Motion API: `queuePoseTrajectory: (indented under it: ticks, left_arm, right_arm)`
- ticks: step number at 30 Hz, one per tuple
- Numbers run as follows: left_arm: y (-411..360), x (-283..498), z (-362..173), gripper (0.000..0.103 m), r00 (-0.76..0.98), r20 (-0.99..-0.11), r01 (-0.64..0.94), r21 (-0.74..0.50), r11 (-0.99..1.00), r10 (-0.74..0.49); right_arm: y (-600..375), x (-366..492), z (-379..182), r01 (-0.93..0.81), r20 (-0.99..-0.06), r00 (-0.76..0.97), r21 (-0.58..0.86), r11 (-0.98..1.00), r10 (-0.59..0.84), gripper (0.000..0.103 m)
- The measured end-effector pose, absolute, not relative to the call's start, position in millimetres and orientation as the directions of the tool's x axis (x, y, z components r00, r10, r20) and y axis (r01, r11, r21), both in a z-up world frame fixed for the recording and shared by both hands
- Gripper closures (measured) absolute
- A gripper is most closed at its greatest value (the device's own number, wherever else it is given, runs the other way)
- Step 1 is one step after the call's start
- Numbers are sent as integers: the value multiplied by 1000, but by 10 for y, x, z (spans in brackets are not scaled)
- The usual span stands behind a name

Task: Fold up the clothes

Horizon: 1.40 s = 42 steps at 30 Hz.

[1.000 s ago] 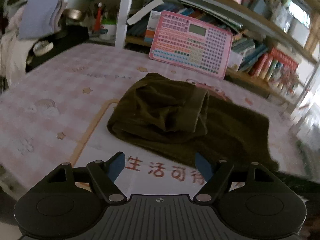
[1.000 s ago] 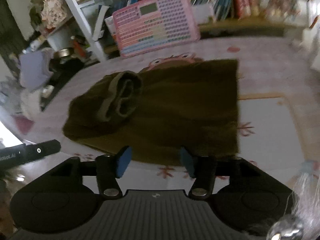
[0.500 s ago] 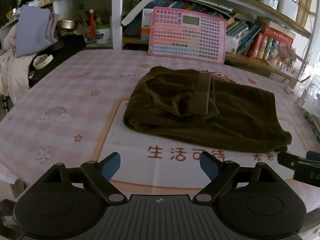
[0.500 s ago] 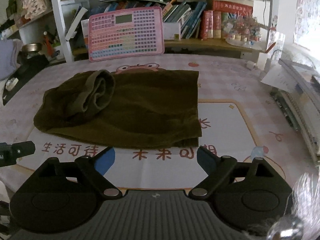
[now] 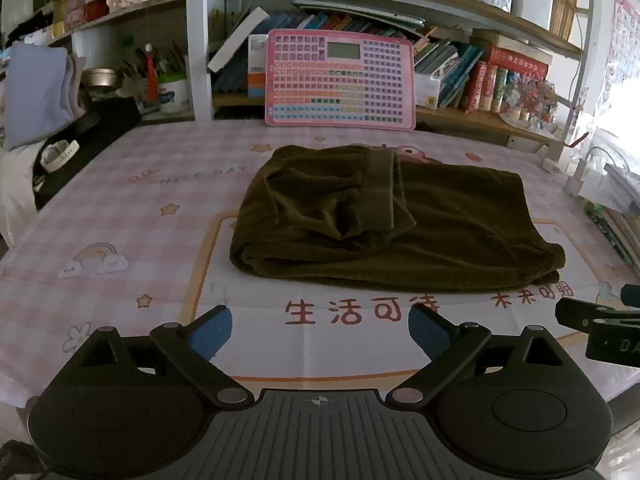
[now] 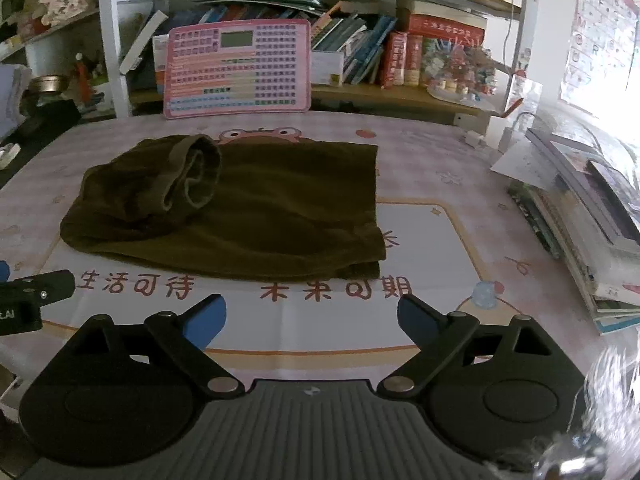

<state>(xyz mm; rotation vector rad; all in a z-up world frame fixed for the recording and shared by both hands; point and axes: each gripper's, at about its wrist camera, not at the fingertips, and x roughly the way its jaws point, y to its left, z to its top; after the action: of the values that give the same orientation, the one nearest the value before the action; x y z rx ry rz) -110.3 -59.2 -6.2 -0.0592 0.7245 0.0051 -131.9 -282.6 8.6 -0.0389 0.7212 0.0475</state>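
Both of my grippers have drawn back from the garment since a second ago, and their jaws have just been opening: my left gripper (image 5: 320,330) and my right gripper (image 6: 312,320) now stand spread wide, nothing between the blue pads of either. Item one, the dark olive garment (image 5: 400,224): ahead of both grippers, lying on the table, apart from the pads, already folded into a rough rectangle with a sleeve cuff (image 6: 198,174) doubled onto its top at the far left. Item two, step in hand, as I judge it: a further fold, or a tidying of that loose sleeve. To do it well I would take the two near corners at once, one per gripper, pinch through all layers, lift only slightly and carry the edge evenly so the stack does not skew; the cuff wants flattening first, or it will bulge. Item three, surface: pink checked tablecloth (image 5: 120,208) with a printed panel and red lettering just ahead of my pads. Item four, room: pink keyboard toy (image 5: 340,84) propped beyond the garment, bookshelves (image 6: 400,52) behind, stacked books (image 6: 592,240) to my right.
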Motion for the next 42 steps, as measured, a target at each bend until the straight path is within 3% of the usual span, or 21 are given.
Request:
queuePoseTrajectory:
  ticks: [14,27,34,40,42]
  left_arm:
    - [-729,-1008,-112,6,728,-685,-47,-42,998,5]
    - [-1425,-718,-103,6,688,-707,-188,44,981,164]
    - [-1962,-579,-119,6,655,-721,-245,82,966,227]
    - [-2181,-612,-87,6,665,-700,-288,84,954,262]
    - [-2217,-617,-80,6,668,-694,-301,75,951,266]
  right_arm:
    - [-2948,-1222,33,-73,-672,740,-22,997,39,8]
    - [-3547,-577,-105,-200,-692,696,70,977,192,8]
    - [-4089,4,-194,-245,-720,607,232,941,335,12]
    - [-4464,410,-357,-188,-705,430,541,820,564,27]
    - [-4539,483,-421,-146,-689,372,618,772,622,37]
